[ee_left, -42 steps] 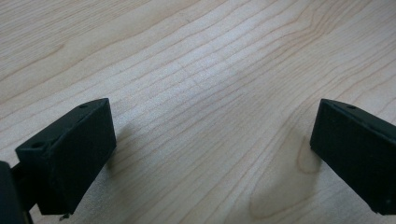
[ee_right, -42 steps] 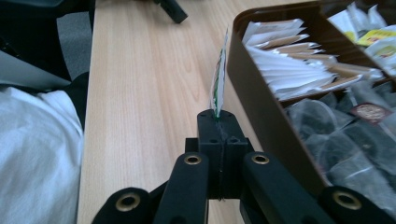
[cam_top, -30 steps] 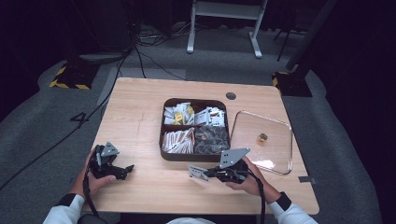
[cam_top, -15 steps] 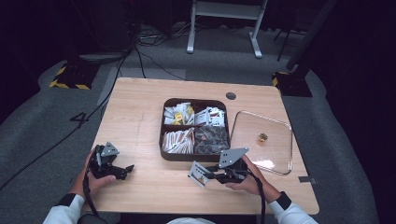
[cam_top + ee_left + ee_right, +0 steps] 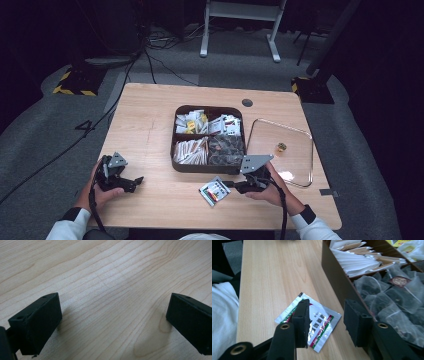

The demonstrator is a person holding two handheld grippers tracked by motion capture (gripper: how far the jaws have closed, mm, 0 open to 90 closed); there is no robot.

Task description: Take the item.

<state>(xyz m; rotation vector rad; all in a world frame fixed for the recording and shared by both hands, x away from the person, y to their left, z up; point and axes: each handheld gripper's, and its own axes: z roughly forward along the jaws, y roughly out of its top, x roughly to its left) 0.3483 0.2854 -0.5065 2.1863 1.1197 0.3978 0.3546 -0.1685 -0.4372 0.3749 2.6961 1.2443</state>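
The packet (image 5: 214, 190) is now lying flat on the surface (image 5: 150, 130), the right gripper (image 5: 325, 315) jaws opening, risking snagging it.

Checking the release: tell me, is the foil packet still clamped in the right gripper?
No, the foil packet lies flat on the table under the right gripper's parted jaws.

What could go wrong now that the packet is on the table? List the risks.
1. The right gripper, whose jaws have just been opening, hangs right over the foil packet; pulling back could drag the packet along.
2. The packet lies near the table's front edge, so a nudge might push it off.
3. The box stands close beside the right gripper, so a wide swing may bump it.
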